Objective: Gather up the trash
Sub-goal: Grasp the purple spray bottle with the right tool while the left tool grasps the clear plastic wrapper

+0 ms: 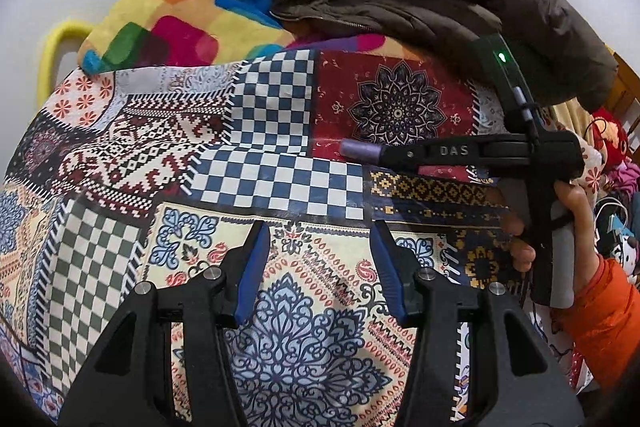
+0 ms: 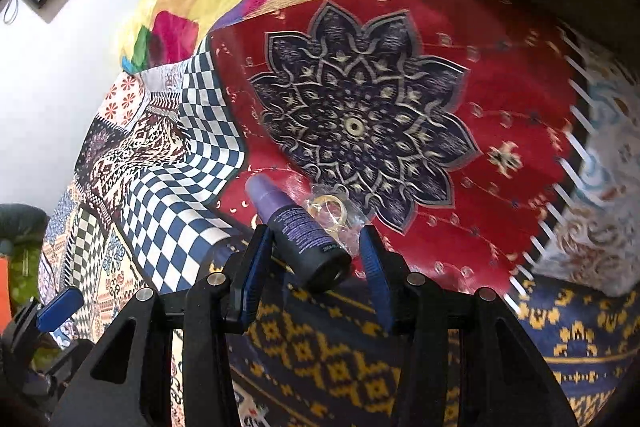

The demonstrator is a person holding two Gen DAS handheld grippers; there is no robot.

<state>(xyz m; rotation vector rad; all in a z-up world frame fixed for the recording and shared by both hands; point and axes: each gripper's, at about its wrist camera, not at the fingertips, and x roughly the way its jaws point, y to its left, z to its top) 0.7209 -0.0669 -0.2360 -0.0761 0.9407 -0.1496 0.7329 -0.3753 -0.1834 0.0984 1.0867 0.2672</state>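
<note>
Right gripper (image 2: 316,247) pinches a purple cylindrical bottle with a dark base (image 2: 298,227) and a crinkled clear plastic packet holding gold rings (image 2: 332,211), both just above the patchwork-print bedcover (image 2: 440,107); judged best to keep the squeeze steady while carrying, since the bottle sits askew (slip risk). The left gripper (image 1: 318,267) is spread and empty. The left view alone shows the hand (image 1: 560,223) on the right tool; only the right view shows the packet.
</note>
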